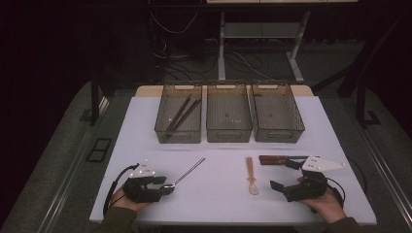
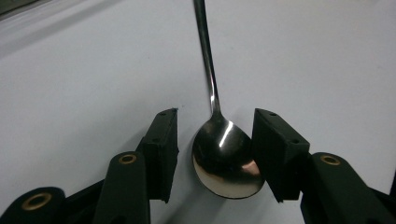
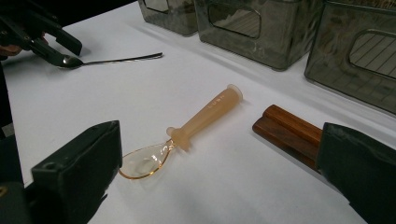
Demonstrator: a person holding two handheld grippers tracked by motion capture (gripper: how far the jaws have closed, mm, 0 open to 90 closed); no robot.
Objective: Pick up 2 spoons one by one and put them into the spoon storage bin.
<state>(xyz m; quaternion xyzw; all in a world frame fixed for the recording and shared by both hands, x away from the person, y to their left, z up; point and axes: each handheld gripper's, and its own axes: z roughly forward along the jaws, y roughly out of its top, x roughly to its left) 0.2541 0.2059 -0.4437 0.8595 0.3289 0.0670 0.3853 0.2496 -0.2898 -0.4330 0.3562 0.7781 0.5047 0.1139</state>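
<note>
I had the left gripper (image 2: 212,154) set low on the desk (image 1: 223,160) with the metal spoon (image 2: 223,158) lying between its fingers (image 2: 161,149). The bowl sat in the gap, nearer the finger on the right of the left gripper view, touching or almost touching that pad, while a clear strip of desk showed on the other side. The handle ran straight out ahead, away from the fingers, so the long axis lay along the gripper's own line and not across it. The fingers stood about half open and, as far as I could tell, did not yet press the bowl from both sides. My left hand was plainly the nearer one to it. The spoon was polished steel, with a slim handle and a round bowl facing up and throwing back a bright glint. The right gripper (image 1: 286,175) rested well apart, its fingers spread wide and holding nothing, with an amber plastic spoon (image 3: 187,133) on the desk before them.
</note>
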